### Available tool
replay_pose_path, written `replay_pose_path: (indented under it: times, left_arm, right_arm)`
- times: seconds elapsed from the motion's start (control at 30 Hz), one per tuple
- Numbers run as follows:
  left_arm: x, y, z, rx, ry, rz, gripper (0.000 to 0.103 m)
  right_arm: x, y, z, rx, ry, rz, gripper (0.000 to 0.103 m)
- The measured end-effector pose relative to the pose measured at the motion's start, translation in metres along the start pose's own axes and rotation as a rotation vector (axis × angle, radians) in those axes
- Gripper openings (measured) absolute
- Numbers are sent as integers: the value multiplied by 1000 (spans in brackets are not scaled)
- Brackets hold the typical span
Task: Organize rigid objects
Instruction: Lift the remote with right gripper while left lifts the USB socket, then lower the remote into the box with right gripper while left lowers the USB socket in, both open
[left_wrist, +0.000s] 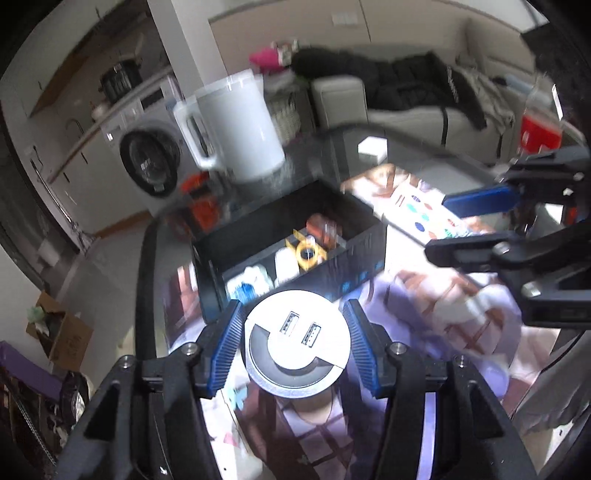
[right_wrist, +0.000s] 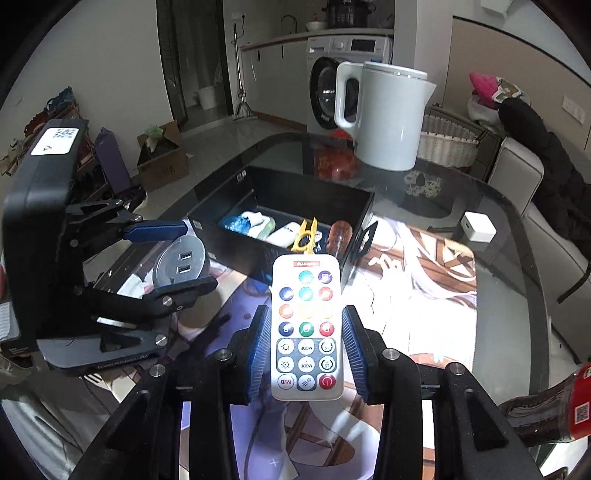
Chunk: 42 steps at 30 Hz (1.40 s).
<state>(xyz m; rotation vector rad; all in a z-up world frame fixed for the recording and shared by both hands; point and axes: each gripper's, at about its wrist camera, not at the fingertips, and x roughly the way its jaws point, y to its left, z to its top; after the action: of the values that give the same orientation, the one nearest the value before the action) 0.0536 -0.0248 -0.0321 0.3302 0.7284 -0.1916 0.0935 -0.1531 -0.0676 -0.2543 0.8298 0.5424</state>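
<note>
Both my tongs are loaded above the glass worktop (right_wrist: 517, 266), in front of the black box (right_wrist: 314, 192).

My left tongs (left_wrist: 295, 341) clamp a round white USB charger hub (left_wrist: 297, 332) between their blue pads, its two ports facing me; seen from the right wrist, the hub (right_wrist: 181, 262) sits off to the left of the box. My right tongs (right_wrist: 306, 350) hold a white remote (right_wrist: 306, 326) with coloured buttons by its long edges, its far end near the box's front wall. Inside the box lie a yellow clip (right_wrist: 306, 236), a white piece and something blue. A white kettle (right_wrist: 384, 118) stands on the worktop behind the box, and a small white cube (right_wrist: 478, 226) rests to the right.
</note>
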Motion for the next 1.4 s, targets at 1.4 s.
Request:
replay_pose_path:
  times: [1.4]
  left_arm:
    - [-21,51,38,-277,-379,146,55]
  right_arm:
    - [-68,23,52,-10,-567,-140,39]
